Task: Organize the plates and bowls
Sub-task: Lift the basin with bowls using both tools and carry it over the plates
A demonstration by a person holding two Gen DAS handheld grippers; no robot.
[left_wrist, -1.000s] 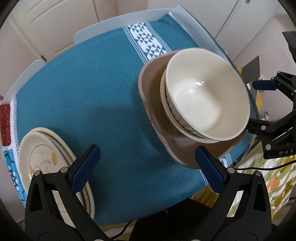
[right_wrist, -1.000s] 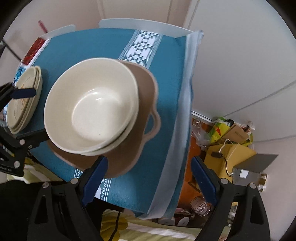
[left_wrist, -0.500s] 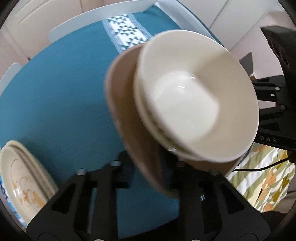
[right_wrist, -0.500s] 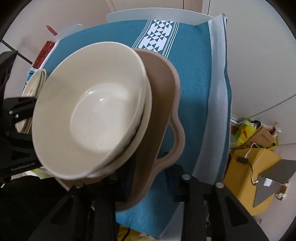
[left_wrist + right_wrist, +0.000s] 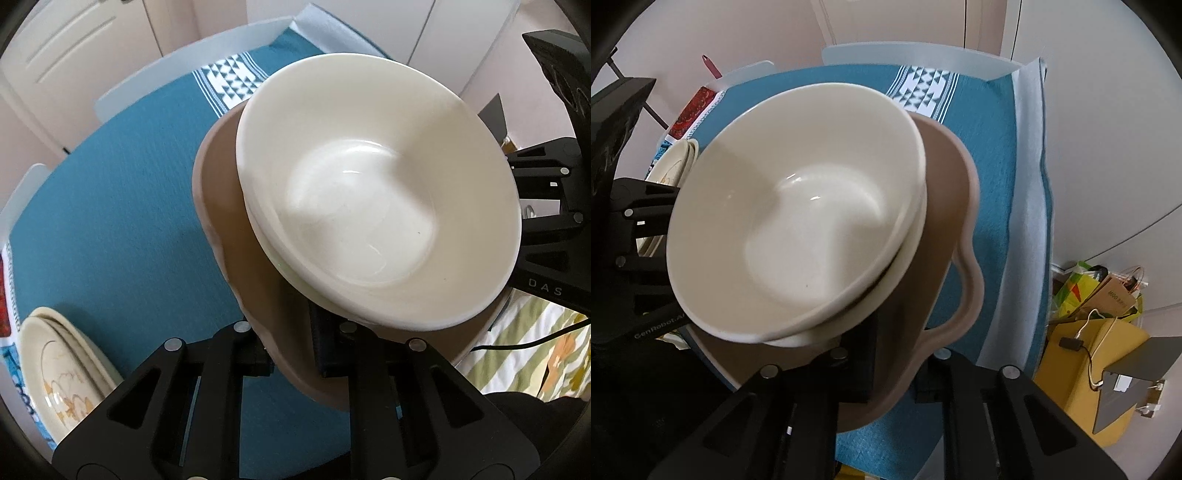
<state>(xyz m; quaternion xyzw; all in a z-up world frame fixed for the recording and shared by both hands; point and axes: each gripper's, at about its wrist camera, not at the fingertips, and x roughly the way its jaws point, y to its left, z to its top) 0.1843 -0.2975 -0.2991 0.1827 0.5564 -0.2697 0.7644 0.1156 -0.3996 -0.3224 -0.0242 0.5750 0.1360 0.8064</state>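
we see the left gripper [image 5: 291,354] clamped on the rim of a brown dish [image 5: 236,236], cream bowls [image 5: 373,206] stacked inside it. teal tablecloth [image 5: 110,221] below; patterned plates [image 5: 62,373] at lower left. right gripper [image 5: 550,229] at the far edge.

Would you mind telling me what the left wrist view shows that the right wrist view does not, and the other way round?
Only the left wrist view shows the flower pattern on the stacked plates and a striped cloth beside the table. Only the right wrist view shows the brown tray's handle, a yellow box and a red utensil. Both show the cream bowls on the brown tray, both grippers clamped on its rim, and the teal tablecloth.
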